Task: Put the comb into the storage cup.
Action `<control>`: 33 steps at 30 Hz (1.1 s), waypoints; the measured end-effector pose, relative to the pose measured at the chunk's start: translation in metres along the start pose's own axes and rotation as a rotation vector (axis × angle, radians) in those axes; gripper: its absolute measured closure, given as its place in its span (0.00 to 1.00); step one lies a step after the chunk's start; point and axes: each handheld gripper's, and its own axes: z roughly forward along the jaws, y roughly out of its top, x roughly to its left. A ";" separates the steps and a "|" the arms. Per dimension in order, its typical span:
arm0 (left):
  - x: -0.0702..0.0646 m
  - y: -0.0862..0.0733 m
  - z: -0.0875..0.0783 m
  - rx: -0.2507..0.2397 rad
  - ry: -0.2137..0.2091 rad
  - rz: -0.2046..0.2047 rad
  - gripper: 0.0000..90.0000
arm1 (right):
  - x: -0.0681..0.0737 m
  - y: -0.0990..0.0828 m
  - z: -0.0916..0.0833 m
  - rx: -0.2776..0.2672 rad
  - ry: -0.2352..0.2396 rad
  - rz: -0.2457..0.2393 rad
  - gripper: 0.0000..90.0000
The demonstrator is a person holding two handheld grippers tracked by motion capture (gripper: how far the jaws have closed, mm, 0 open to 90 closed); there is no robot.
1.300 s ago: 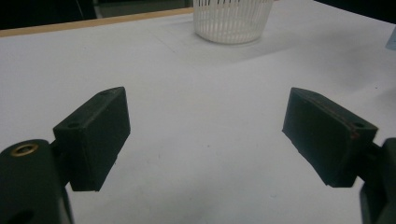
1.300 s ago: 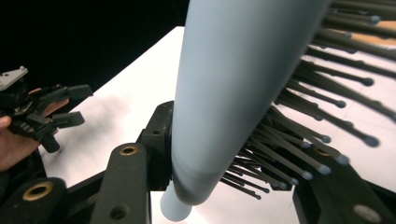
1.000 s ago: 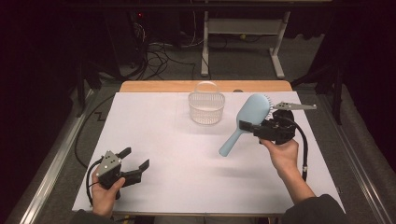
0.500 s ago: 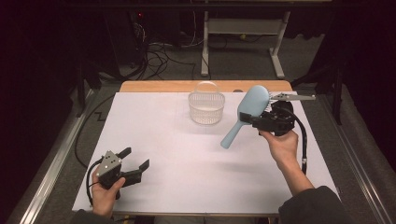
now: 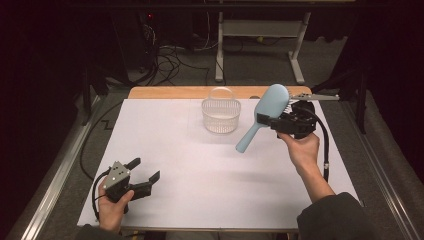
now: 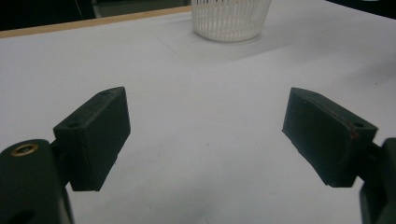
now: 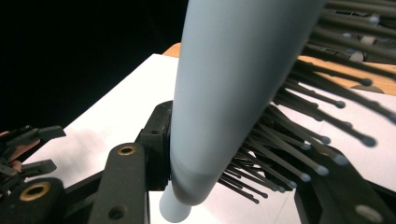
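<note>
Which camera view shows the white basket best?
The high view: the whole white basket with its handle stands on the table. The left gripper view shows only its ribbed lower part, cut off at the top.

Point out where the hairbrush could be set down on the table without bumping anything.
Widest bare patch: the white table between the left gripper and the person's right forearm. The far left corner beside the basket is also free. Crowded: far right, around the right gripper holding the hairbrush.
</note>
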 end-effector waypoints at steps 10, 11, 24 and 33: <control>0.001 -0.001 -0.002 -0.002 -0.002 -0.010 0.18 | -0.003 0.014 0.004 0.008 -0.028 -0.004 0.60; 0.001 -0.001 -0.002 -0.002 -0.002 -0.011 0.18 | -0.003 0.016 0.006 0.011 -0.030 -0.005 0.60; 0.002 -0.001 -0.002 0.015 -0.025 -0.002 0.17 | 0.003 0.036 0.013 -0.015 -0.040 -0.018 0.60; 0.002 -0.001 -0.002 0.011 -0.025 0.005 0.17 | -0.003 0.046 0.024 -0.036 -0.053 0.013 0.60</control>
